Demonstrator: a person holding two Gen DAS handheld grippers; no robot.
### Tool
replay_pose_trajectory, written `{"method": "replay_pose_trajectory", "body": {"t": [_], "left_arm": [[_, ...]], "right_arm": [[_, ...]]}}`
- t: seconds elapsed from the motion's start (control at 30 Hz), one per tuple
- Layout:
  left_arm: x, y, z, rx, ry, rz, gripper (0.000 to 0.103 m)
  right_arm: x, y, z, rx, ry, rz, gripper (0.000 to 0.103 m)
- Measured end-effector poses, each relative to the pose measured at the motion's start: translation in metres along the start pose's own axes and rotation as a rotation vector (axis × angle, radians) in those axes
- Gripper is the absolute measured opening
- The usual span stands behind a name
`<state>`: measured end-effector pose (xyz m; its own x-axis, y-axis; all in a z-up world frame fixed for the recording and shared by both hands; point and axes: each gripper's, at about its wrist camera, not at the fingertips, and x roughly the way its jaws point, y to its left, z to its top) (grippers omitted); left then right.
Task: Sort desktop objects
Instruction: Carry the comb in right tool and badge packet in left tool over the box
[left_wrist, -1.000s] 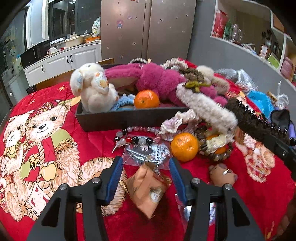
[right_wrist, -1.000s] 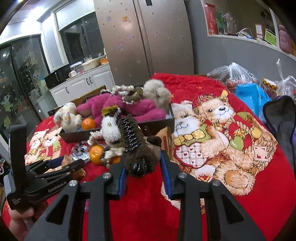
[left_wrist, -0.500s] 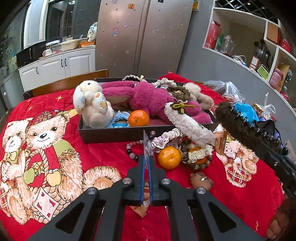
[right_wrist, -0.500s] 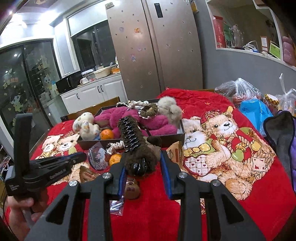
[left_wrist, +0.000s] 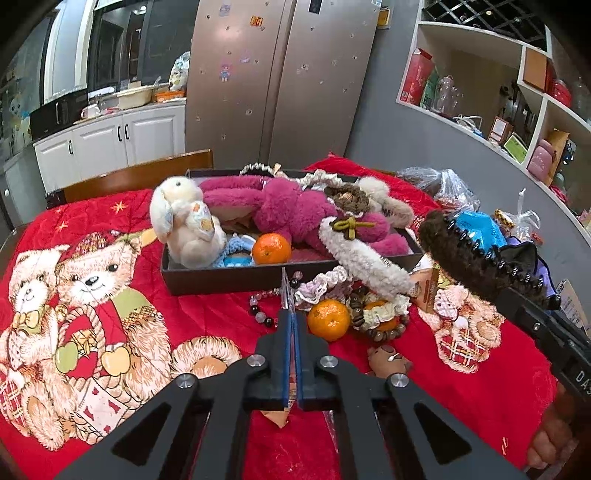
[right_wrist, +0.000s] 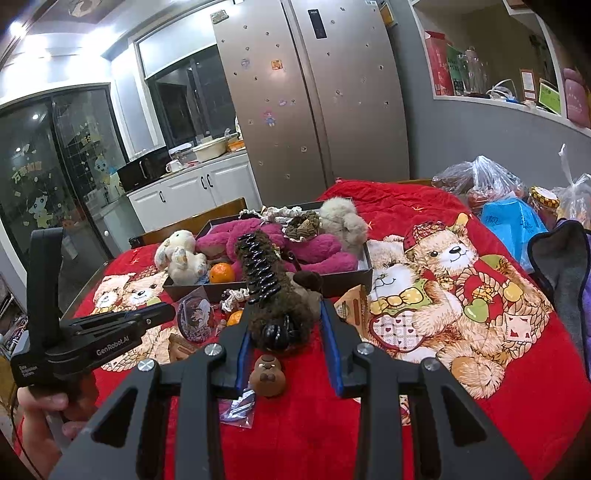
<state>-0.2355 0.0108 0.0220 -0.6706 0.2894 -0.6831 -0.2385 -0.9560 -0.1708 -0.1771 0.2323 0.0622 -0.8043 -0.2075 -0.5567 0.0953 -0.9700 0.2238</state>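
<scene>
Kitchen table under a red teddy-bear print blanket, dark open tray at far centre. Left gripper is pinched on a flat clear plastic packet w/ printed badge, prob. by its edge; right gripper clamps a brown fuzzy hair claw w/ black teeth. Carry both level over the tray rim before release.

Your closed left jaws hid most of the flat clear plastic packet edge-on between them. The furry brown hair claw covered the small brown packet's left side; its print was unreadable.
</scene>
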Motion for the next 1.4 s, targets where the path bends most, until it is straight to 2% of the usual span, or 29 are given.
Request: {"method": "replay_pose_trajectory", "body": {"t": [0.57,0.8,1.07,1.3,1.4], "left_arm": [[-0.027,-0.006,0.009,0.025,-0.060,-0.018,0.001],[-0.039,-0.008,0.012,0.036,-0.088,-0.059,0.001],[-0.048,-0.010,0.015,0.038,-0.103,-0.054,0.001],[-0.050,-0.009,0.020,0.017,-0.113,-0.035,0.001],[-0.050,-0.006,0.024,-0.004,-0.113,-0.058,0.001]], "right_arm": [[-0.006,0.007,0.000,-0.014,-0.011,0.031,0.033],[-0.008,0.009,0.001,-0.015,-0.013,0.047,0.033],[-0.013,0.009,0.004,-0.017,-0.020,0.040,0.033],[-0.016,0.013,0.010,-0.019,-0.021,0.055,0.033],[-0.017,0.019,0.014,-0.032,-0.025,0.046,0.033]]}}
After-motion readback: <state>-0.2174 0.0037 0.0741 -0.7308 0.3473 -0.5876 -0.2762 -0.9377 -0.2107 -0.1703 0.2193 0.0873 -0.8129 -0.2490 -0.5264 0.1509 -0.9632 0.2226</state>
